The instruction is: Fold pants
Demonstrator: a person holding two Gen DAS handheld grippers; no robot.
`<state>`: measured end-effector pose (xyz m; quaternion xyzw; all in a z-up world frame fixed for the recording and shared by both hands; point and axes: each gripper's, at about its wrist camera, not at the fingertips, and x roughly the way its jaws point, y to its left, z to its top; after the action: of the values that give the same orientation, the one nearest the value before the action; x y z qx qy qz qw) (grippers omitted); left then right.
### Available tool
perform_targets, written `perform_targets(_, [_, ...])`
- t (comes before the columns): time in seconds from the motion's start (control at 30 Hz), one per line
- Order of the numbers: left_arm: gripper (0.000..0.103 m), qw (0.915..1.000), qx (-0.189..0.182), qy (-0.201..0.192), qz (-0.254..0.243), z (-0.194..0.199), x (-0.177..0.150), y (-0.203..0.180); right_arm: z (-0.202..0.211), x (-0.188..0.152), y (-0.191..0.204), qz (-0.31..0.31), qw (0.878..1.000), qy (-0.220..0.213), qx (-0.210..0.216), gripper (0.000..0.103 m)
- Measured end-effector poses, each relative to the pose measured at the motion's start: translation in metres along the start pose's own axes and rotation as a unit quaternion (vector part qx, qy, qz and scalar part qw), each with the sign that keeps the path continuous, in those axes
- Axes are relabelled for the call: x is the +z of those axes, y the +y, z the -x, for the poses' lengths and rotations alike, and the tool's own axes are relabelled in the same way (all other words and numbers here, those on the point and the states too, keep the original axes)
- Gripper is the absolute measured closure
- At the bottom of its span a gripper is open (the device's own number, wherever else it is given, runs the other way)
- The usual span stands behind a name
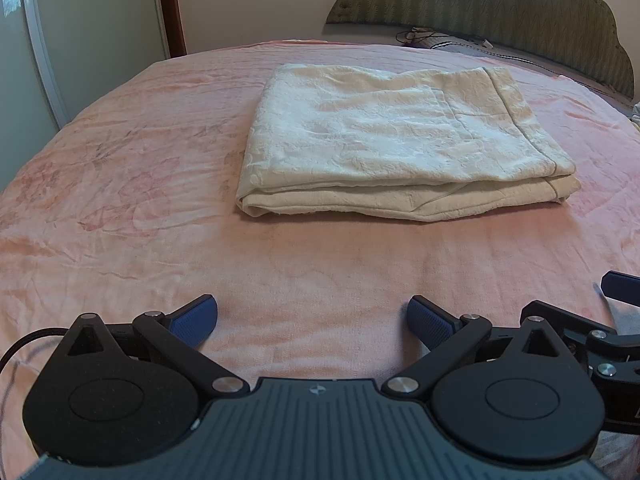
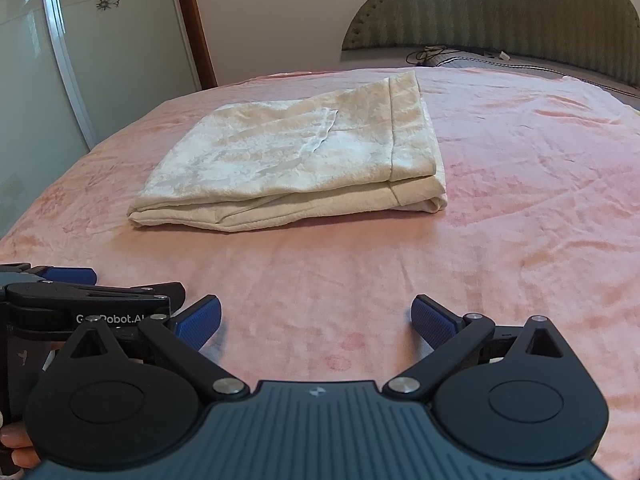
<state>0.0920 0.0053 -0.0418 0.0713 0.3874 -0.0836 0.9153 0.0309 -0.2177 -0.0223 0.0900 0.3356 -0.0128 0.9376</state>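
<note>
Lying folded: cream pants [image 1: 392, 140], layered rectangle on pink bedspread [image 1: 120, 184]; both grippers' fingers spread, empty

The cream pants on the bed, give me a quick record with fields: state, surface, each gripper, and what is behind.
garment: cream textured fabric pants, folded into a flat, layered rectangle
surface: pink floral plush bedspread; the pants lie on it
left gripper: open, blue pads apart, holding nothing, short of the pants
right gripper: open, holding nothing, short of the pants
grippers' layout: side by side, each visible at the edge of the other's view
background: green padded scalloped headboard; glass sliding door with flower decals
</note>
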Motion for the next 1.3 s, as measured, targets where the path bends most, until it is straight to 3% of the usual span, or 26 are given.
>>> perform_targets(0.27, [0.000, 0.9998, 0.011, -0.006, -0.017, 0.007, 0.000, 0.001, 0.008, 0.000, 0.008, 0.023, 1.000, -0.006, -0.002, 0.001])
perform_targets(0.67, [0.000, 0.9997, 0.018, -0.008, 0.013, 0.008, -0.003, 0.022, 0.010, -0.002, 0.002, 0.022, 1.000, -0.014, -0.003, 0.001])
perform_targets(0.93, [0.000, 0.9989, 0.020, -0.039, 0.016, 0.005, -0.013, 0.021, -0.005, -0.014, -0.004, 0.027, 0.999, -0.015, -0.021, 0.000])
perform_targets(1.3, [0.000, 0.9983, 0.020, -0.050, 0.023, 0.004, -0.016, 0.022, -0.007, -0.016, 0.001, 0.047, 0.998, -0.011, -0.037, 0.000])
